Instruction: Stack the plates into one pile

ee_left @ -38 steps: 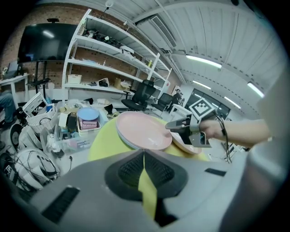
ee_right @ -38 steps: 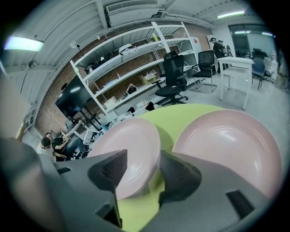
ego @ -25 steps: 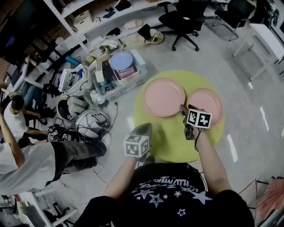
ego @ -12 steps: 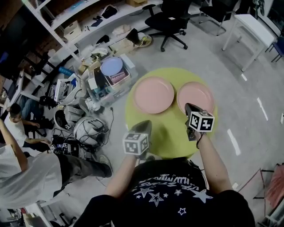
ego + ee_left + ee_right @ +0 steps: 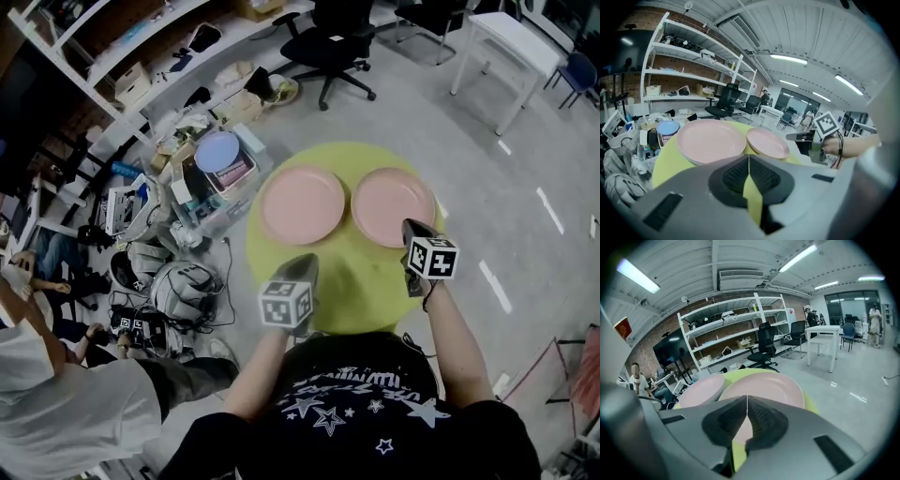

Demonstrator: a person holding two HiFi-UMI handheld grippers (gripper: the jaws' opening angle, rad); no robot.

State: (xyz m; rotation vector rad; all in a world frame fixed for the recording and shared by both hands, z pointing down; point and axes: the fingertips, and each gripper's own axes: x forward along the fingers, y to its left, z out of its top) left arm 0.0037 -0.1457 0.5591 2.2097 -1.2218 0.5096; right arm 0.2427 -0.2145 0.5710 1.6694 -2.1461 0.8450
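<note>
From the head view, I judge the stacking not yet done. The left plate [image 5: 302, 204] and the right plate [image 5: 392, 206] lie side by side on the round yellow worktop [image 5: 356, 291], rims near each other, both empty. One plate has to go on top of the other. My left gripper [image 5: 305, 265] hovers short of the left plate, and my right gripper [image 5: 411, 230] is at the near rim of the right plate. On the floor beside the worktop, a clear bin [image 5: 211, 202] holds clutter, with a blue disc [image 5: 217, 150] lying on top.

In the left gripper view, the fingers [image 5: 733, 176] are together with nothing between them. The left plate's near edge looks doubled, but I can't tell whether it's more than one plate.

In the right gripper view, the fingers [image 5: 761, 420] are also pressed together and empty, with the right plate just beyond them.
</note>
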